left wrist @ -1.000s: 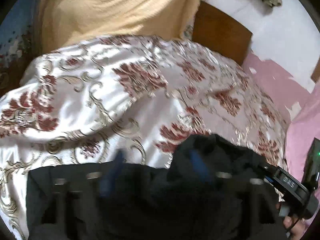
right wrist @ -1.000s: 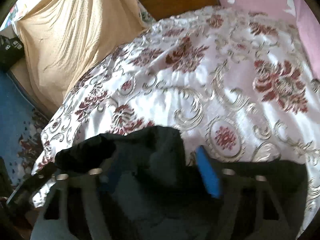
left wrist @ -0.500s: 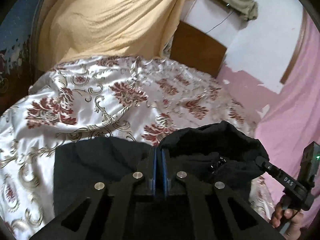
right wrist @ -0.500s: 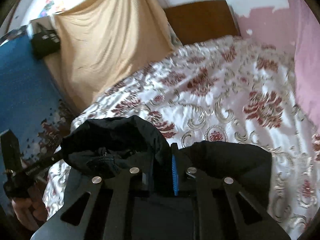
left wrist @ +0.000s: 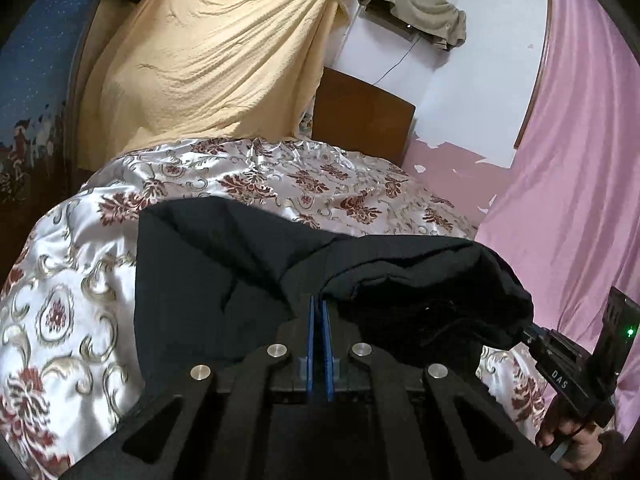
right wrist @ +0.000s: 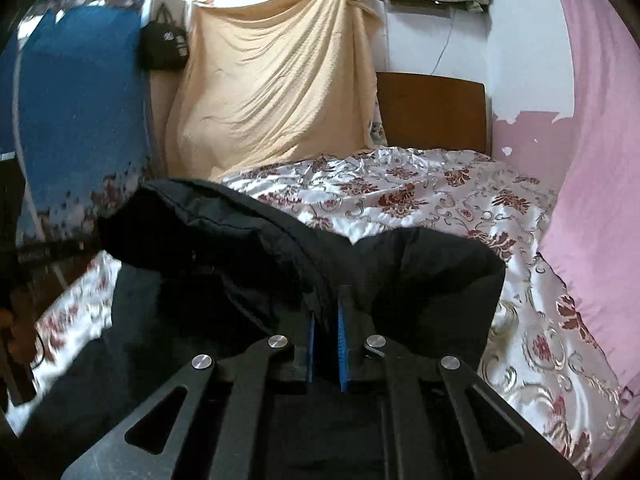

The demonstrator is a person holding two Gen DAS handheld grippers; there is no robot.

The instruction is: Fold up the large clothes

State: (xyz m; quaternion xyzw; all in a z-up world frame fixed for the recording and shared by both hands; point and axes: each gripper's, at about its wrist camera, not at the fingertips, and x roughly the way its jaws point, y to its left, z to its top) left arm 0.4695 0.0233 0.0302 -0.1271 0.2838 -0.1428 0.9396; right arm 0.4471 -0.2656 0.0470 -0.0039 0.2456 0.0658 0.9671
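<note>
Both hand-held grippers have come up and back from the bed since the earlier frames, and their jaws, apart a second ago, are now closed on cloth.

Left hand-held gripper (left wrist: pixel 319 312): blue pads pressed together, edge of the black garment (left wrist: pixel 224 264) pinched between them. Right hand-held gripper (right wrist: pixel 326 320): pads nearly together, a thicker fold of the same garment clamped between them.

Garment position: it starts at the fingertips of each hand-held gripper and runs forward and away from them, draping down onto the bed (left wrist: pixel 80 280). From the left one, a flat panel lies ahead and to its left on the bedspread, and a bunched ridge runs off to its right towards the other hand-held gripper, visible at the right edge with the person's hand (left wrist: pixel 576 440) on its handle. From the right one, the ridge runs off to its left.

Key relation: the held edge spans side to side between the two grips, so the garment's long axis appears to run forward from that edge, away from the person. Neither hand is clearly nearer; both grip the near edge. That edge sags and bunches between the grips. Judgement: spreading the hands apart would tauten it before the cloth is laid out or folded over.
</note>
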